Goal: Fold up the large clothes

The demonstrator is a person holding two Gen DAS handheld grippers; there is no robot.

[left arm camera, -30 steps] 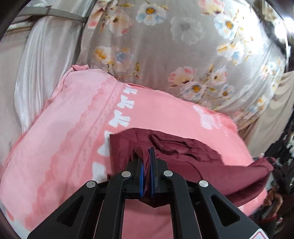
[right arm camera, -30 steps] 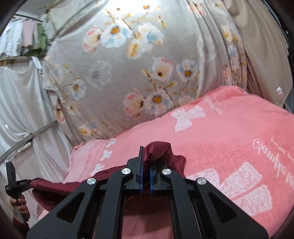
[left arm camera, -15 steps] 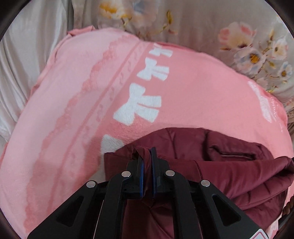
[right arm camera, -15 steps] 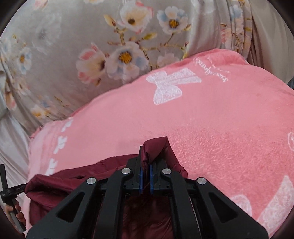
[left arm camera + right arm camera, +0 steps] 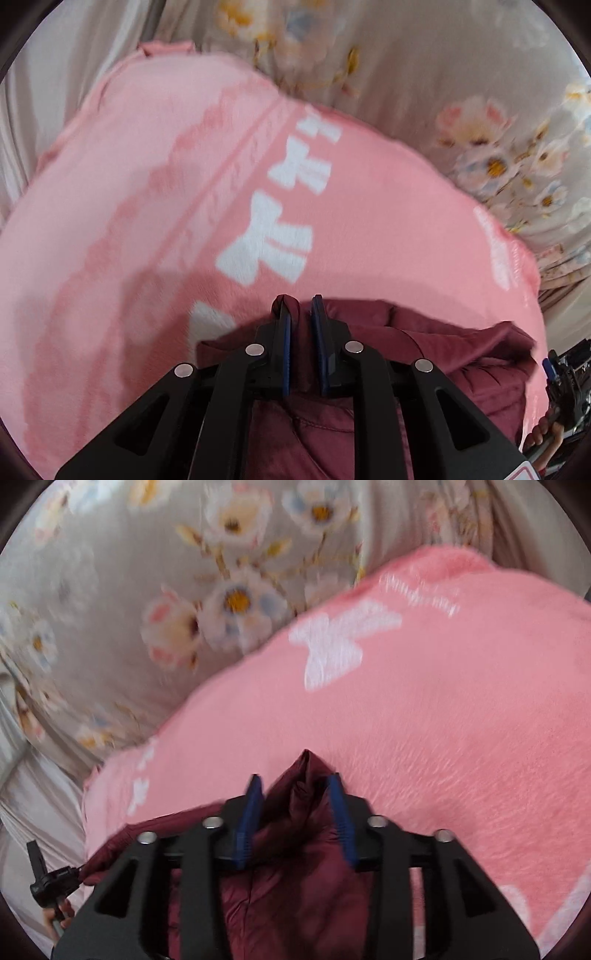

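Both grippers' fingers (image 5: pixel 255 805) are spreading, releasing the puffy maroon jacket (image 5: pixel 461 354) bunched on the pink blanket (image 5: pixel 129 221).

maroon garment (image 5: pixel 424 343) smooth, maybe slightly glossy cloth; pink blanket (image 5: pixel 147 192) fleecy, matt.

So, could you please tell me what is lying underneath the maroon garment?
The maroon garment lies on a pink blanket with white bow prints, which spreads out around it. What is under the blanket, and the blanket's patch directly beneath the garment, is covered.
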